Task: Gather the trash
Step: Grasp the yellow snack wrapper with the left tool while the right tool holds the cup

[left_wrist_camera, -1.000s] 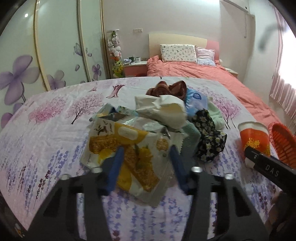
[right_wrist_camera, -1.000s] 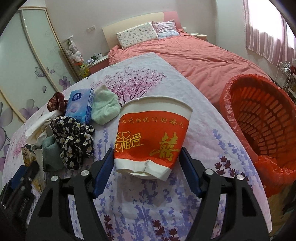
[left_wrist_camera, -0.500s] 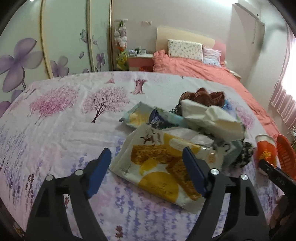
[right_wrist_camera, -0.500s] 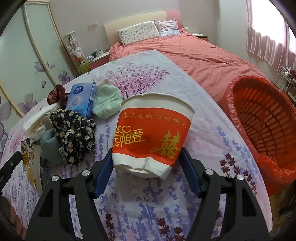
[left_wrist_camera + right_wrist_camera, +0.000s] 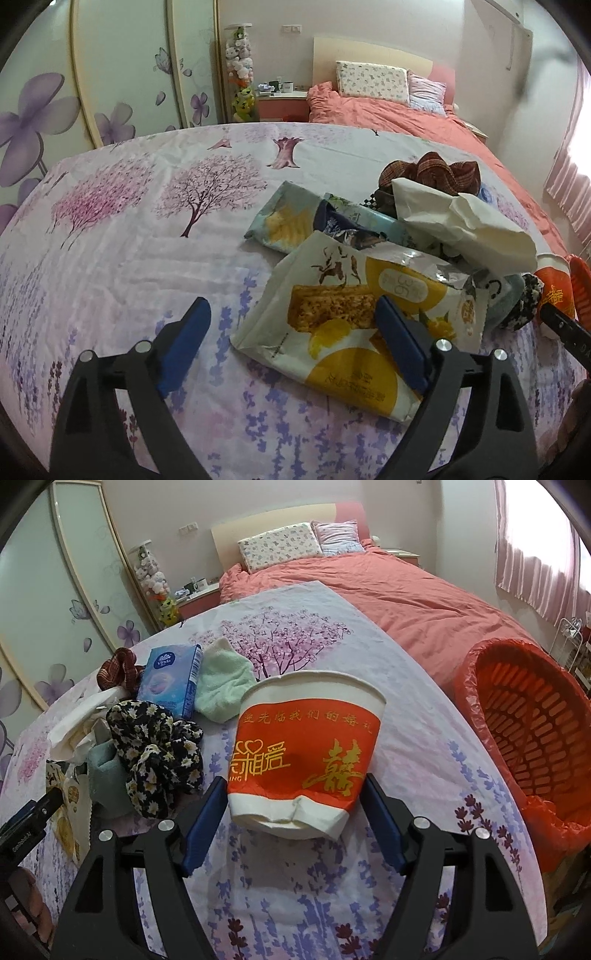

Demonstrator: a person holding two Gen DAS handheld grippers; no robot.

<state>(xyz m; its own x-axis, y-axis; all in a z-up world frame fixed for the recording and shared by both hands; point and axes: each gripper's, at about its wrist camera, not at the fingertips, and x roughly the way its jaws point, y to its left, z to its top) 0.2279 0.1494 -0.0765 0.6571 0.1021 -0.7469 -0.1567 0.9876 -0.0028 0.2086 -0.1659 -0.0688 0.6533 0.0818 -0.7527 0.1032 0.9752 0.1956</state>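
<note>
Two grippers hover over the floral bedsheet (image 5: 122, 258). Nearest, the left gripper (image 5: 288, 338) has its jaws opening wide; the yellow snack wrapper (image 5: 354, 317) lies flat on the sheet, its near corner between the blue pads, untouched. Just beyond the wrapper sit a blue-green packet (image 5: 284, 221) and a crumpled white tissue (image 5: 465, 225). The right gripper (image 5: 295, 816) stands wide around the red paper cup's (image 5: 306, 753) dented base; pad contact is unclear. Right of the cup, off the sheet's edge, stands the red trash basket (image 5: 532, 731).
</note>
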